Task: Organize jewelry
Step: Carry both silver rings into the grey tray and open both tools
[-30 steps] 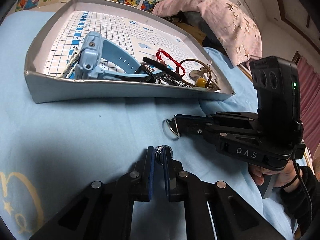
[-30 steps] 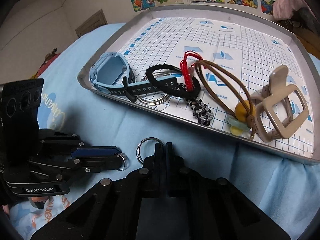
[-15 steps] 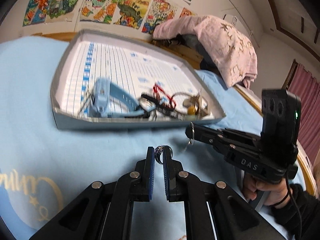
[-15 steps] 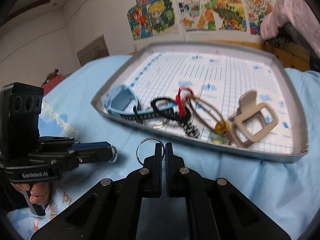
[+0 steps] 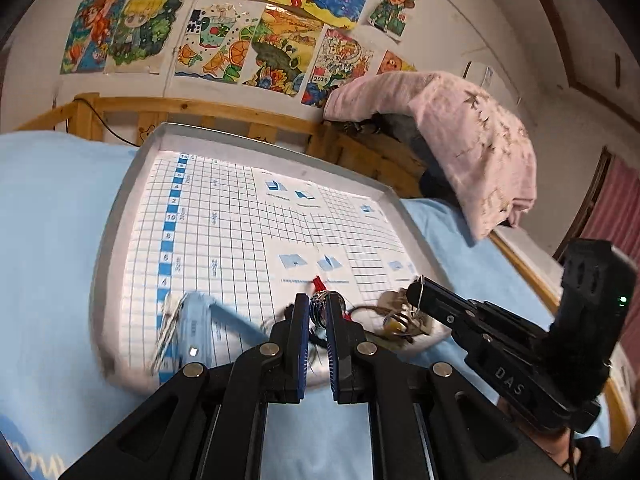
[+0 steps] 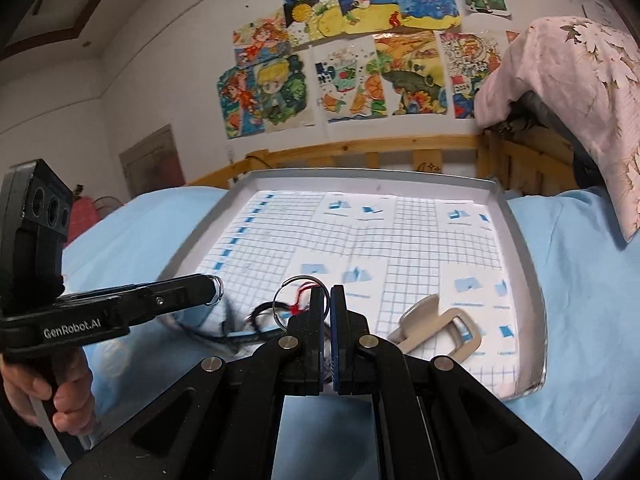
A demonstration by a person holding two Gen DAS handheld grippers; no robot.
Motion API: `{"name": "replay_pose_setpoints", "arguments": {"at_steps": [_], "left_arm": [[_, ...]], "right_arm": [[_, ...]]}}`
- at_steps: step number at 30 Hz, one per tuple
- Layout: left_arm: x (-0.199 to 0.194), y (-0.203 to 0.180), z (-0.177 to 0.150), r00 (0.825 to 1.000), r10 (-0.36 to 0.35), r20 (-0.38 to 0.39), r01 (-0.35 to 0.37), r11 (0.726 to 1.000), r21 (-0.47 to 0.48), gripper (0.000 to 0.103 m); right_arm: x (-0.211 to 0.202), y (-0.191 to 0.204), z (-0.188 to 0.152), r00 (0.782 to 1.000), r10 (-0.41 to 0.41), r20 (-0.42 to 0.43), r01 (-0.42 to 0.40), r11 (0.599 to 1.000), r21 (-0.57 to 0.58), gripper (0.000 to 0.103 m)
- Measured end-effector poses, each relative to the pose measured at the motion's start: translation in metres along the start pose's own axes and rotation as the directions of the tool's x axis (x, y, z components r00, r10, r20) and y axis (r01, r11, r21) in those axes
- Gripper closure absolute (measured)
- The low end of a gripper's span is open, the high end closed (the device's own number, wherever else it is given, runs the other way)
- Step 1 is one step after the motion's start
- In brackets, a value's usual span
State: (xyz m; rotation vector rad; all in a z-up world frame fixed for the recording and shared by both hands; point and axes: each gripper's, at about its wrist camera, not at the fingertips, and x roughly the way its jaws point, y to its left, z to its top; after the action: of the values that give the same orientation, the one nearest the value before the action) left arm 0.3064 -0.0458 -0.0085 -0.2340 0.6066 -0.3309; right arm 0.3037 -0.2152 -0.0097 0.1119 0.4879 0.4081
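L gripper [image 5: 318,310] pinches small silver ring [image 5: 320,307]; R gripper [image 6: 326,300] clamps thin metal key ring [image 6: 301,300]. Both held above near edge of grey grid-lined tray [image 6: 524,248], w/ jewelry inside.

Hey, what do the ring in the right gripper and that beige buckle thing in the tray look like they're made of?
Ring: probably metal wire, thin, silvery, with bright glints.
Beige buckle: likely matte plastic, thick, even colour, no shine; the blur leaves it uncertain.
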Motion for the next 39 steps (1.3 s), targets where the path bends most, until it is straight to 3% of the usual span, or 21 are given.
{"name": "replay_pose_setpoints", "arguments": {"at_steps": [5, 14, 16, 18, 21, 23, 26, 28, 30, 32, 35, 39], "left_arm": [[0.018, 0.001, 0.0, 0.999, 0.005, -0.046, -0.004, 1.0, 0.005, 0.095], [0.028, 0.002, -0.004, 0.993, 0.085, -0.088, -0.083, 0.996, 0.02, 0.095], [0.026, 0.001, -0.003, 0.992, 0.1, -0.081, -0.098, 0.995, 0.026, 0.088], [0.021, 0.001, -0.002, 0.993, 0.094, -0.065, -0.093, 0.996, 0.015, 0.075], [0.014, 0.002, -0.001, 0.994, 0.105, -0.039, -0.105, 0.994, 0.011, 0.07], [0.011, 0.003, 0.0, 0.994, 0.109, -0.032, -0.109, 0.994, 0.005, 0.069], [0.005, 0.003, 0.0, 0.993, 0.119, -0.014, -0.119, 0.993, 0.003, 0.069], [-0.001, 0.001, 0.0, 0.993, 0.122, 0.005, -0.122, 0.993, 0.006, 0.058], [-0.01, 0.0, -0.001, 0.991, 0.125, 0.042, -0.125, 0.992, -0.003, 0.024], [-0.025, 0.001, -0.003, 0.986, 0.124, 0.111, -0.123, 0.992, -0.017, 0.022], [-0.041, 0.0, -0.002, 0.979, 0.141, 0.144, -0.139, 0.99, -0.021, 0.021], [-0.068, -0.003, -0.004, 0.961, 0.164, 0.223, -0.163, 0.986, -0.025, 0.004]], "right_arm": [[0.014, -0.001, -0.004, 0.999, -0.03, -0.044, 0.029, 1.0, -0.009, 0.1], [0.024, -0.003, -0.011, 0.994, -0.064, -0.088, 0.064, 0.998, -0.004, 0.099], [0.024, -0.004, -0.012, 0.994, -0.066, -0.091, 0.066, 0.998, -0.004, 0.099], [0.023, -0.005, -0.012, 0.993, -0.071, -0.092, 0.071, 0.997, -0.002, 0.098], [0.02, -0.007, -0.012, 0.993, -0.08, -0.086, 0.08, 0.997, 0.005, 0.087], [0.017, -0.009, -0.013, 0.994, -0.082, -0.075, 0.083, 0.996, 0.01, 0.073], [0.011, -0.009, -0.013, 0.994, -0.089, -0.06, 0.09, 0.996, 0.013, 0.071], [0.007, -0.01, -0.012, 0.994, -0.097, -0.05, 0.097, 0.995, 0.013, 0.071], [0.0, -0.008, -0.012, 0.993, -0.112, -0.025, 0.113, 0.994, 0.009, 0.064], [-0.01, -0.005, -0.011, 0.992, -0.126, 0.01, 0.126, 0.992, 0.007, 0.051], [-0.025, -0.001, -0.009, 0.989, -0.139, 0.056, 0.138, 0.99, 0.006, 0.049], [-0.054, 0.002, -0.006, 0.98, -0.147, 0.133, 0.144, 0.989, 0.03, 0.032]]}}
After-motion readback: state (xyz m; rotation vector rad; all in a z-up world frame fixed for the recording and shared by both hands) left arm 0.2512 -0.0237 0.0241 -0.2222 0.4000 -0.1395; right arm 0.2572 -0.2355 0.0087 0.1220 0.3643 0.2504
